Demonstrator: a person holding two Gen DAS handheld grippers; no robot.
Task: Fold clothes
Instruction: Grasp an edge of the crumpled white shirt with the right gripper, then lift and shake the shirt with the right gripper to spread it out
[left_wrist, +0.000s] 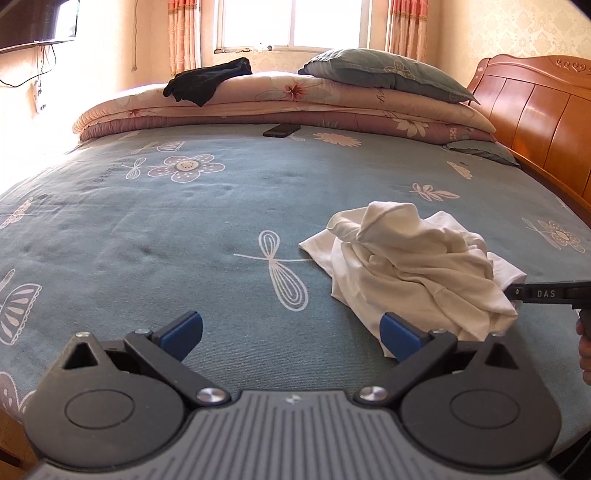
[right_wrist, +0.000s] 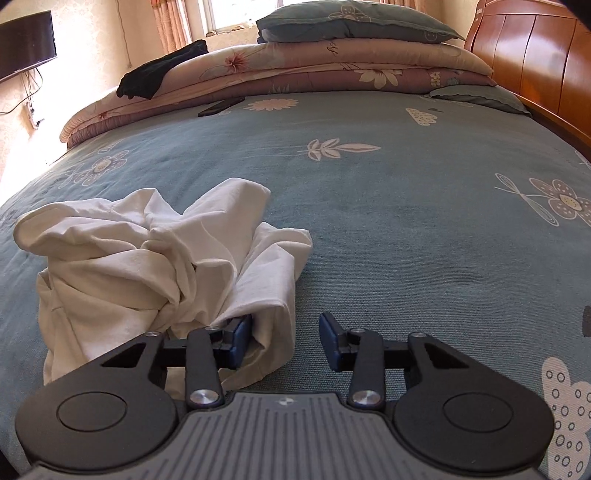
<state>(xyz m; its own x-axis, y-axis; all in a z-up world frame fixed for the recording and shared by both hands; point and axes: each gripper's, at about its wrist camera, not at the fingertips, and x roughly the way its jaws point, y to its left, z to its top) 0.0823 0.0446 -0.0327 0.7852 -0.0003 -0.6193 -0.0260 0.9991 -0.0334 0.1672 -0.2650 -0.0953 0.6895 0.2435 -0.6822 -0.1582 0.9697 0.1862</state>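
I have the bed (left_wrist: 184, 229) as my working surface: its blue-grey flowered sheet gives a broad flat space for spreading a garment, and I judge that is why the folded quilts (left_wrist: 295, 107), the pillow (left_wrist: 384, 70), a dark garment (left_wrist: 207, 79) and a phone (left_wrist: 281, 130) all sit at the far edge, out of the way.

The white garment (left_wrist: 413, 266) lies near me on the sheet as a crumpled heap, twisted into ridges and deep creases, with one flat corner spilling toward the middle of the bed. No sleeve or collar can be read yet, so I take it that folding has not begun and the cloth first needs opening out.

My left gripper (left_wrist: 291, 334) hangs just short of the heap with its jaws wide and nothing in them, one blue pad at the cloth's near hem. My right gripper (right_wrist: 284, 341) sits at the heap's other side, jaws part-way in and not pinching; a fold of hem lies loosely between them against the left pad (right_wrist: 240, 341), ready for a pick.
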